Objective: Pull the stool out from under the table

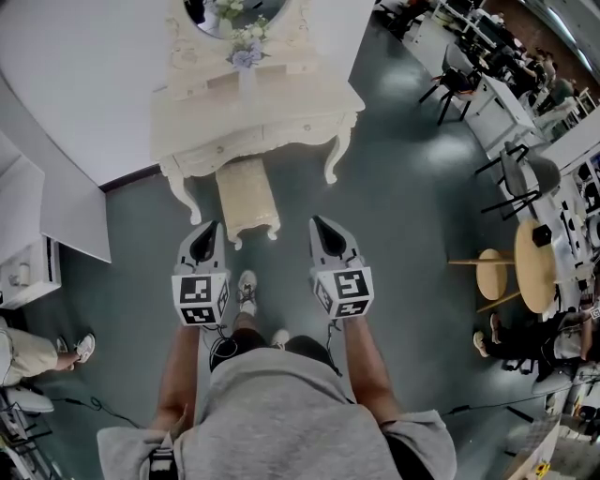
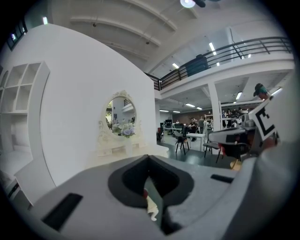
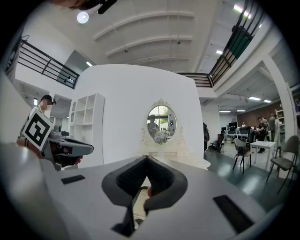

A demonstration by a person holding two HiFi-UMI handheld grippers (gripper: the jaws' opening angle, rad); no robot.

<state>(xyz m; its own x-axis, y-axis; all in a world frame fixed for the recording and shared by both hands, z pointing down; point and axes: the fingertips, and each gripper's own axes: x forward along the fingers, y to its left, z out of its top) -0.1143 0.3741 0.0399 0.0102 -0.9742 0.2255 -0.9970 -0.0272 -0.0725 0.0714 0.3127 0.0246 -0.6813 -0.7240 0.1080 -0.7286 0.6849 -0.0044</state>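
Stool: the cream stool sits at upper centre of the head view. Its far end is tucked under the dressing table and its near end is out on the grey-green floor.
Hidden part: the table's drawer front covers the stool's far end, so I cannot tell how deep it goes.
Blocked views: in both gripper views the gripper's own grey body fills the lower half of the frame and shuts the stool out.
Left gripper: the left gripper has its jaws pressed together with nothing between them. Its tip is near the stool's near-left corner but apart from it.
Right gripper: the right gripper is likewise closed and empty, off the stool's near-right side and not touching.
Mirror: the oval mirror is cut off by the top edge of the head view and shows whole in the right gripper view.
Flowers: a pale bunch of flowers stands on the tabletop below the mirror.
In the way: the table's curved front legs flank the stool.
Person: arms, a grey shirt and one shoe show at the bottom.
Around: a round wooden table stands at the right edge and black chairs at upper right. A bystander's leg is cut off at lower left.
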